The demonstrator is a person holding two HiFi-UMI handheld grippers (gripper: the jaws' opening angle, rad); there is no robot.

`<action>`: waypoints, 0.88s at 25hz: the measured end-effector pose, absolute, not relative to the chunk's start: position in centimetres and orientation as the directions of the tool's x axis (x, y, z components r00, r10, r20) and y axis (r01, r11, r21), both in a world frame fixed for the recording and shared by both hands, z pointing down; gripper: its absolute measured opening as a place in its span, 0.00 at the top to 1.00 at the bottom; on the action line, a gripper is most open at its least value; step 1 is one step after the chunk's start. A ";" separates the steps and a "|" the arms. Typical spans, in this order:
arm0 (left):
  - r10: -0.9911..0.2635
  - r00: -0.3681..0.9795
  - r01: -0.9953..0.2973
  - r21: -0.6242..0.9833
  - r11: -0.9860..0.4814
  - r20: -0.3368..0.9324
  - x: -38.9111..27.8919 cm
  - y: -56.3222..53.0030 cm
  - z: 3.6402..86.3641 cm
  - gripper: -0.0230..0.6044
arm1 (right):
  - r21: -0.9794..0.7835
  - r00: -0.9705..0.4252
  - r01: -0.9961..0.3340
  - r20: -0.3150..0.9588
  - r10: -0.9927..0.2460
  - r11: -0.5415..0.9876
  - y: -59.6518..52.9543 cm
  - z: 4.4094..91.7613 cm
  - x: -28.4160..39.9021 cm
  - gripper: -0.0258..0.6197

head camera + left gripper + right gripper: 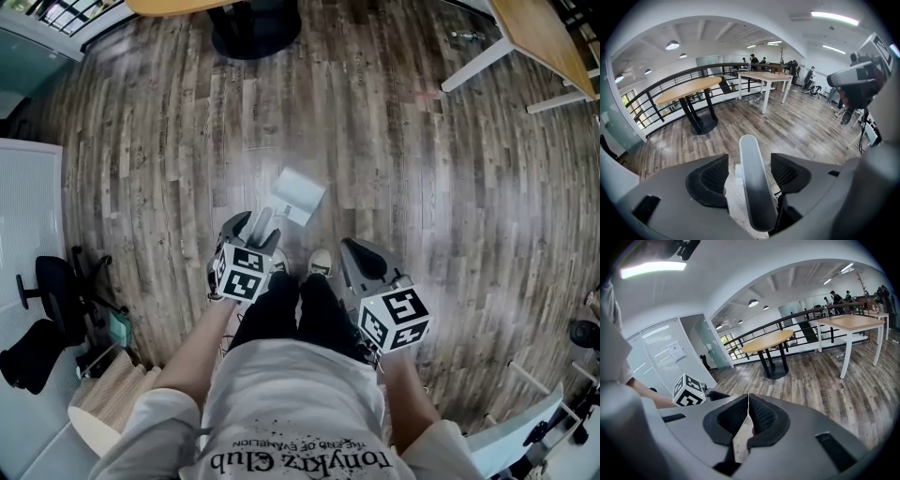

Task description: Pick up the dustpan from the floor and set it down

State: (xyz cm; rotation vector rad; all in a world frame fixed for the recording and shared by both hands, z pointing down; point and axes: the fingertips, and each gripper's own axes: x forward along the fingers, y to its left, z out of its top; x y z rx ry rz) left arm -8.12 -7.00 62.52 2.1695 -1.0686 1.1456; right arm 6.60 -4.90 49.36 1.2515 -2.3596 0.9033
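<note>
Left tool (749,165): jaws spread wide, a gap between each pad and the handle, so it grips nothing.
Dustpan (298,195): its grey handle (754,187) stands up between the left tool's jaws; the pale pan lies on the wooden floor (422,187) just ahead of that tool.
Head view only: the whole pan, and the left tool (255,231) above its handle end; the gaps beside the handle do not show here.
Right tool (748,412): pads pressed together, nothing between them.
Right gripper view only: that closure; the head view shows just the right tool (362,255) off to the side, well apart from the dustpan.
</note>
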 end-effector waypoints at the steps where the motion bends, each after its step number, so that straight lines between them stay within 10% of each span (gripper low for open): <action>1: -0.426 0.354 -0.807 0.041 -0.589 0.833 -8.2 -7.0 62.1 0.51 | -0.380 -0.566 -0.825 0.541 -0.623 0.419 -4.9 49.2 6.6 0.92; 12: -0.531 0.372 -0.855 0.058 -0.516 0.761 -10.1 -6.9 54.9 0.52 | -0.333 -0.570 -0.821 0.516 -0.639 0.463 -5.1 46.2 7.0 0.92; 22: -0.641 0.441 -0.855 0.076 -0.513 0.628 -8.5 -5.7 46.5 0.85 | -0.295 -0.577 -0.816 0.477 -0.663 0.497 -4.3 42.5 7.0 0.92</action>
